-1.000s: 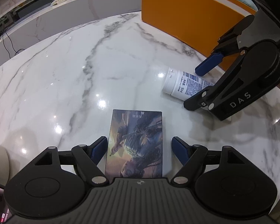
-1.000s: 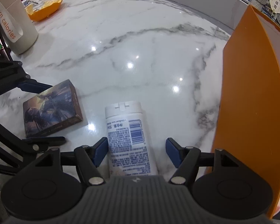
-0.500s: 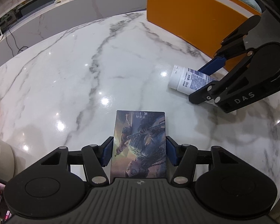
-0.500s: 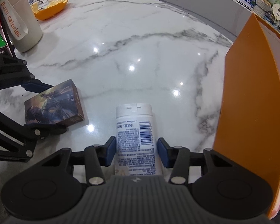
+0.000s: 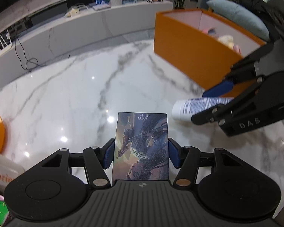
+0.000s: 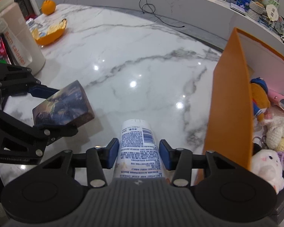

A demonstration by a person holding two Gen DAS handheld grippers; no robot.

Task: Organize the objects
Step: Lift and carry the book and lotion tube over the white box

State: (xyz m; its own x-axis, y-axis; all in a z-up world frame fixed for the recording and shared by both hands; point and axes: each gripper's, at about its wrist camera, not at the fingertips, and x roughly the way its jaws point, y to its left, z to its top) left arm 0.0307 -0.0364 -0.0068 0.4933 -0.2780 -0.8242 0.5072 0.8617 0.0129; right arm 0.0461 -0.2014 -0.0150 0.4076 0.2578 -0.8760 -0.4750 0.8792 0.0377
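The left gripper [image 5: 141, 156] has its jaws clamped on the illustrated box [image 5: 141, 145]; the right gripper [image 6: 140, 151] pinches the white bottle [image 6: 139, 143]; both clear of the marble surface [image 6: 142, 60]; likely next, carrying them into the orange bin [image 6: 231, 98].

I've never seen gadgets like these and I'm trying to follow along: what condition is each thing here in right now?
Left tool: shut on the picture box, lifted.
Picture box: gripped by its sides, tilted off the table.
Right tool: shut on the white bottle.
White bottle: gripped, cap on, pointing away.
Orange box: open, soft toys inside.
Orange peel: lying on the marble table, empty.
Whole orange: unpeeled.
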